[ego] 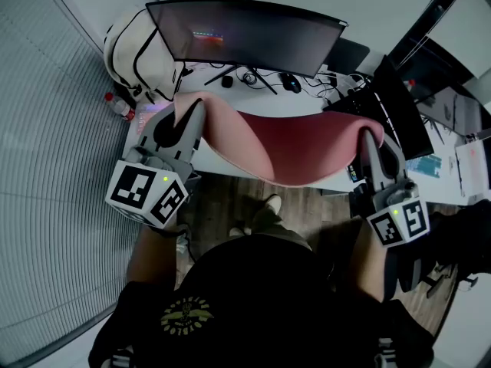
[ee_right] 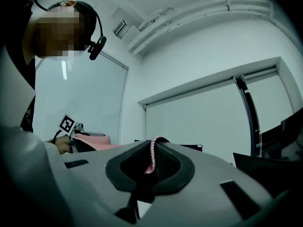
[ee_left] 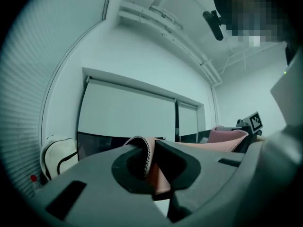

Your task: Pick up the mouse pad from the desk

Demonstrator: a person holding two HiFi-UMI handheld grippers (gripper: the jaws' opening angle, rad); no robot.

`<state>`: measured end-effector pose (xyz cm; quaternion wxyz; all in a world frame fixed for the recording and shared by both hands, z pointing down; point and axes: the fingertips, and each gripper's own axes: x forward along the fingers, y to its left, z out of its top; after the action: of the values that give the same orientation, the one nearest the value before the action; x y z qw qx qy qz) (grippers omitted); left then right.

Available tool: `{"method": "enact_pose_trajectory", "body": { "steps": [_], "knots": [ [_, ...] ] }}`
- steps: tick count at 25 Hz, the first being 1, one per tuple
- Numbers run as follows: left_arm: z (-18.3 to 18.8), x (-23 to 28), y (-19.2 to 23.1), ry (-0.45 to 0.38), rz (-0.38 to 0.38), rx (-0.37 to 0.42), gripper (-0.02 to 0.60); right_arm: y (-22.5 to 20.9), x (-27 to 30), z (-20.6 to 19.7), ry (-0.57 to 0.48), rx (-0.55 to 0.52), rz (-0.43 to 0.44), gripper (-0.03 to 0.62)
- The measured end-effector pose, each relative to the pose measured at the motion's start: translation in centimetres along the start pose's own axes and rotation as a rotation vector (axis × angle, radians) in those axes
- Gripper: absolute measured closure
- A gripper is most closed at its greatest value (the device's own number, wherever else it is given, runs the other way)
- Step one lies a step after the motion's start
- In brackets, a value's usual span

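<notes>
Head view: a pink mouse pad [ego: 295, 148] sags above the white desk [ego: 307, 102] between the left gripper [ego: 188, 117] and the right gripper [ego: 371, 138]; each gripper view shows its jaws clamped on the pad's stitched edge.

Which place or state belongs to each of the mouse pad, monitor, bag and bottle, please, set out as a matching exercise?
Things:
1. mouse pad
2. monitor
3. bag
4. bottle

Places or states:
A. white, left of the monitor
B. pink, sagging between the left gripper and right gripper, both shut on it
C. small, partly red, beside the bag
D. dark and curved, on the desk

Pairs: 1-B, 2-D, 3-A, 4-C
</notes>
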<state>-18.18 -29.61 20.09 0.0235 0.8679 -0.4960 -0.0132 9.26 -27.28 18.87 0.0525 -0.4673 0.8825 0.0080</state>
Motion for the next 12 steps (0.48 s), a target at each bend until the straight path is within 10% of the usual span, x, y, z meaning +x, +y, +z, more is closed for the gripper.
{"method": "enact_pose_trajectory", "body": {
  "steps": [12],
  "knots": [
    [3.2, -1.2, -1.8, -0.062, -0.003, 0.032, 0.560, 1.1, -1.6, 4.5, -0.060, -0.062, 0.030, 0.577]
  ]
}}
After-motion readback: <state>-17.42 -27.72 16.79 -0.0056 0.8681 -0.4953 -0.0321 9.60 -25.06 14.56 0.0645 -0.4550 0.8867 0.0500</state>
